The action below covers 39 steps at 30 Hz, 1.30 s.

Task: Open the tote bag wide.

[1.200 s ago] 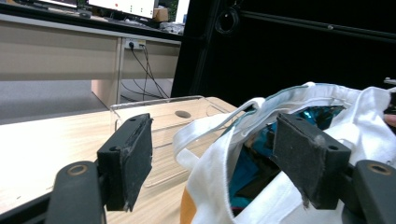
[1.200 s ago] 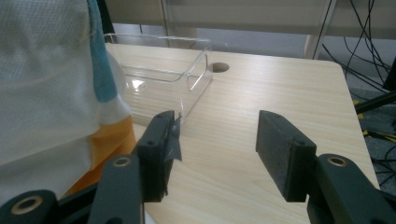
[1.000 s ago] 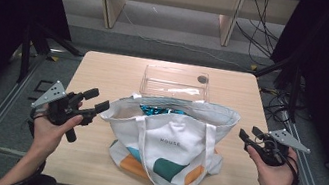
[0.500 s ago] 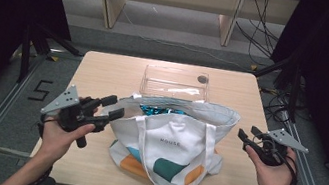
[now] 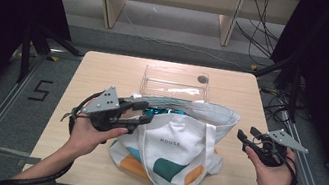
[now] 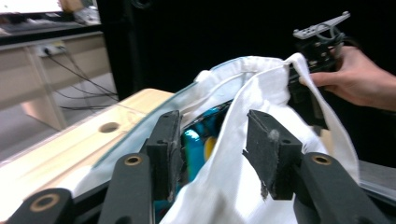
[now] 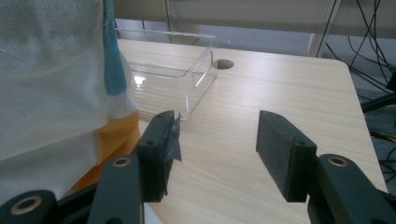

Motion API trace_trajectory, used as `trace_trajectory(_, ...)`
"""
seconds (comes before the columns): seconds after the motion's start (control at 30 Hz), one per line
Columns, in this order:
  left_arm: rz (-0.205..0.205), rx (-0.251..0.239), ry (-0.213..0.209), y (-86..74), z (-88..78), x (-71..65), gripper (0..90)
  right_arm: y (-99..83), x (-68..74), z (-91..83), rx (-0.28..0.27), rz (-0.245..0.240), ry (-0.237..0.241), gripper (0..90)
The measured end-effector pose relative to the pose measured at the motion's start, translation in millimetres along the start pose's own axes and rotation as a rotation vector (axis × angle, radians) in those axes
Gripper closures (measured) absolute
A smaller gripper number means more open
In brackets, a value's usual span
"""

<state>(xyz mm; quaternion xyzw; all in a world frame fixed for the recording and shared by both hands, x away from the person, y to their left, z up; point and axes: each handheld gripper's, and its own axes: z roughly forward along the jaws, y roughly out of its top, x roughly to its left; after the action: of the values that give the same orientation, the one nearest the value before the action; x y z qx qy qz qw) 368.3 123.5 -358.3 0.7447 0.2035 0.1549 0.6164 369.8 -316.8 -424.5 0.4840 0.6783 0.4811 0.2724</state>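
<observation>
- Left gripper view: my left gripper (image 6: 212,154) straddles the tote bag (image 6: 261,140) rim, jaws just been closing, not yet pinching.
- My right gripper (image 7: 215,149) waits half-open, empty, beside the bag.

Left tool (image 5: 141,114) reaches in level from the left, jaws just closing, still a gap between them. Right tool (image 5: 245,136) is held low at the right, jaws apart.

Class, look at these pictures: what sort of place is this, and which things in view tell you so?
Probably a lab or recording studio, not a home: black curtains surround a lone table, loose cables run over the floor, and a "5" is taped there.
</observation>
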Motion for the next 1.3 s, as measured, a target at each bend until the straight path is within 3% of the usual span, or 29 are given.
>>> trace_trajectory(0.03, 0.009, 0.013, -0.008, 1.2, 7.6, 0.5, 55.9, 0.0, 0.3, -0.5, 0.004, 0.013, 0.002, 47.8)
trace_trajectory(0.1, 0.020, 0.024, -0.016, 1.7, 11.1, 0.2, 56.0, 0.4, -2.7, -0.2, -0.005, -0.021, -0.002, 47.8)
trace_trajectory(0.13, 0.041, 0.043, -0.025, 3.0, 17.1, 0.0, 56.1, 0.3, -2.9, 0.0, -0.006, -0.022, -0.002, 47.8)
trace_trajectory(0.3, 0.063, 0.081, -0.057, 5.3, 27.8, -1.3, 61.5, -0.4, -3.5, 1.0, -0.003, -0.019, -0.004, 47.4)
trace_trajectory(0.37, 0.074, 0.100, -0.059, 4.6, 31.2, -1.6, 63.4, -1.0, -1.3, 0.8, -0.004, 0.006, -0.007, 47.4)
trace_trajectory(0.43, 0.080, 0.107, -0.062, 4.1, 32.4, -1.5, 67.1, -0.8, -3.9, 1.5, -0.012, -0.032, -0.006, 47.4)
trace_trajectory(0.47, 0.100, 0.121, -0.054, 3.9, 33.6, -1.7, 70.0, -0.6, -3.0, 0.9, -0.003, -0.018, -0.005, 47.5)
trace_trajectory(0.5, 0.100, 0.121, -0.054, 3.9, 33.6, -1.7, 72.8, -0.6, -3.0, 0.9, -0.003, -0.018, -0.005, 47.5)
trace_trajectory(0.53, 0.128, 0.139, -0.050, 5.0, 33.6, -1.5, 76.5, -1.7, -1.2, 1.3, -0.009, 0.002, -0.016, 47.4)
trace_trajectory(0.67, 0.130, 0.148, -0.065, 5.2, 34.0, -1.3, 86.2, -1.5, -2.9, 1.6, 0.002, -0.020, -0.007, 47.4)
trace_trajectory(0.97, 0.179, 0.142, -0.132, 15.5, 23.8, -9.8, 88.1, -1.3, -4.2, 1.0, 0.009, 0.007, -0.019, 46.8)
trace_trajectory(1.0, 0.198, 0.144, -0.158, 17.1, 21.4, -13.1, 88.1, -1.6, -5.6, 1.8, -0.001, -0.016, -0.014, 46.6)
trace_trajectory(1.13, 0.225, 0.155, -0.196, 18.4, 17.8, -18.3, 88.2, -0.9, -6.4, 0.5, 0.001, -0.025, -0.018, 46.3)
trace_trajectory(1.17, 0.225, 0.158, -0.200, 18.1, 17.1, -19.4, 88.2, -1.1, -6.1, 0.8, 0.000, -0.008, -0.023, 46.2)
trace_trajectory(1.3, 0.228, 0.176, -0.225, 16.8, 15.8, -23.0, 88.3, -1.3, -8.0, 1.2, 0.001, -0.018, -0.021, 46.2)
